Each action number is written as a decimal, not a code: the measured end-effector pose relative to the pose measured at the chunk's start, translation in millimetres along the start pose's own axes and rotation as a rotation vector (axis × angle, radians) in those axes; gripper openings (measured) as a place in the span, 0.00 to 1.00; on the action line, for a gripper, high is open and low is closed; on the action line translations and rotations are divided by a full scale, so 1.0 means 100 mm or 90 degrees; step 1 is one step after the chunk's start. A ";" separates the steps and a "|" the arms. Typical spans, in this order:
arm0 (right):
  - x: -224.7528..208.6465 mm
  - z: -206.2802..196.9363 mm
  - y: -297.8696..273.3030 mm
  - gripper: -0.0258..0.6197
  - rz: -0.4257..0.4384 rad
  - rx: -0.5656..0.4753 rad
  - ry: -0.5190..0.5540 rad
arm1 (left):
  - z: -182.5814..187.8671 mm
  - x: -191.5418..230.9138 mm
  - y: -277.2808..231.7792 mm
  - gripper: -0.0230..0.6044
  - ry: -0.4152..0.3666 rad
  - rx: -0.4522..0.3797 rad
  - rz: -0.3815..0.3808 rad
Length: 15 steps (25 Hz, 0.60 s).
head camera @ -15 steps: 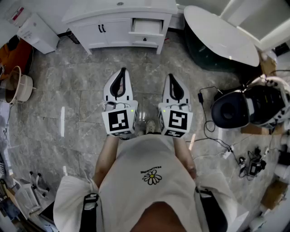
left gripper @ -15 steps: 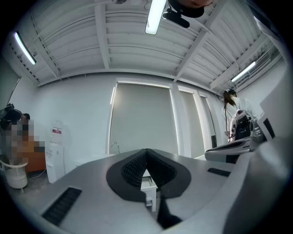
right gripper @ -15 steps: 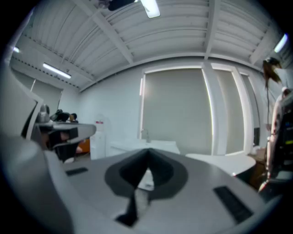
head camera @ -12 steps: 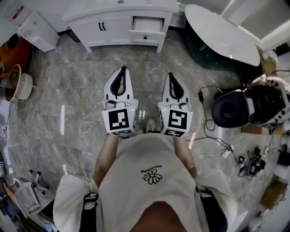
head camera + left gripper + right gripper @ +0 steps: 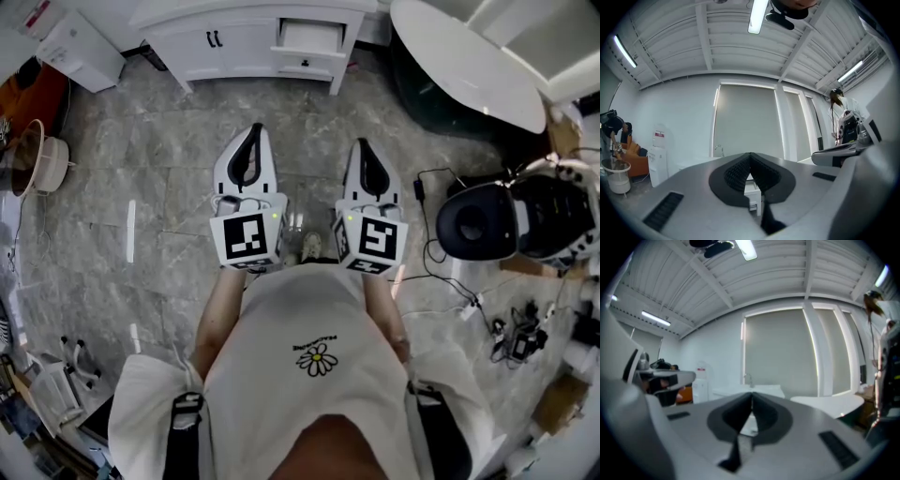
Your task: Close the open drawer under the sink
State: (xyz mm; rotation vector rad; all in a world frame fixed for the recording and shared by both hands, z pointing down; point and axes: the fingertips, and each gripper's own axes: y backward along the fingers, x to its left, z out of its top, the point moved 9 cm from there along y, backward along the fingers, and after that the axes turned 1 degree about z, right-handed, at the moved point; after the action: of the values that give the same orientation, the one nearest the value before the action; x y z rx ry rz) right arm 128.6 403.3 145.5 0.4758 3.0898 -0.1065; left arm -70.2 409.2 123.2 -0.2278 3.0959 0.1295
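A white sink cabinet stands at the top of the head view, and its right-hand drawer is pulled out. Both grippers are held side by side over the grey tiled floor, well short of the cabinet and pointing at it. The left gripper is shut with its tips together and empty. The right gripper is likewise shut and holds nothing. In the left gripper view the drawer shows far off behind the closed jaws. In the right gripper view the cabinet is blurred beyond the shut gripper.
A white bathtub lies at the top right. A black and white machine with cables stands at the right. At the left are a small white unit and a bucket. Grey tiled floor lies between grippers and cabinet.
The cabinet has slid up toward the top edge of the head view, and the grippers sit slightly lower and further right. Both stay shut.
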 end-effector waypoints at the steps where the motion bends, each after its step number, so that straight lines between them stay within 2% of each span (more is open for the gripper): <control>1: -0.01 0.00 -0.01 0.09 0.000 0.001 0.004 | 0.00 0.00 -0.01 0.07 -0.002 0.001 0.001; 5: -0.05 -0.01 -0.07 0.09 0.013 0.001 0.008 | -0.01 -0.04 -0.08 0.07 0.001 0.008 0.006; 11: -0.26 -0.06 -0.18 0.09 0.015 -0.005 -0.041 | 0.00 -0.14 -0.15 0.07 0.009 -0.033 0.020; 15: -0.40 -0.15 -0.27 0.09 0.024 0.010 -0.045 | -0.05 -0.21 -0.29 0.07 0.001 -0.026 0.023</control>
State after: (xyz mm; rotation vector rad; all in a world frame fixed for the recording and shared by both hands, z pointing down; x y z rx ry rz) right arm 158.2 366.3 162.8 0.5185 3.0125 -0.1443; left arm -44.9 383.1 126.9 -0.1725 3.1020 0.1937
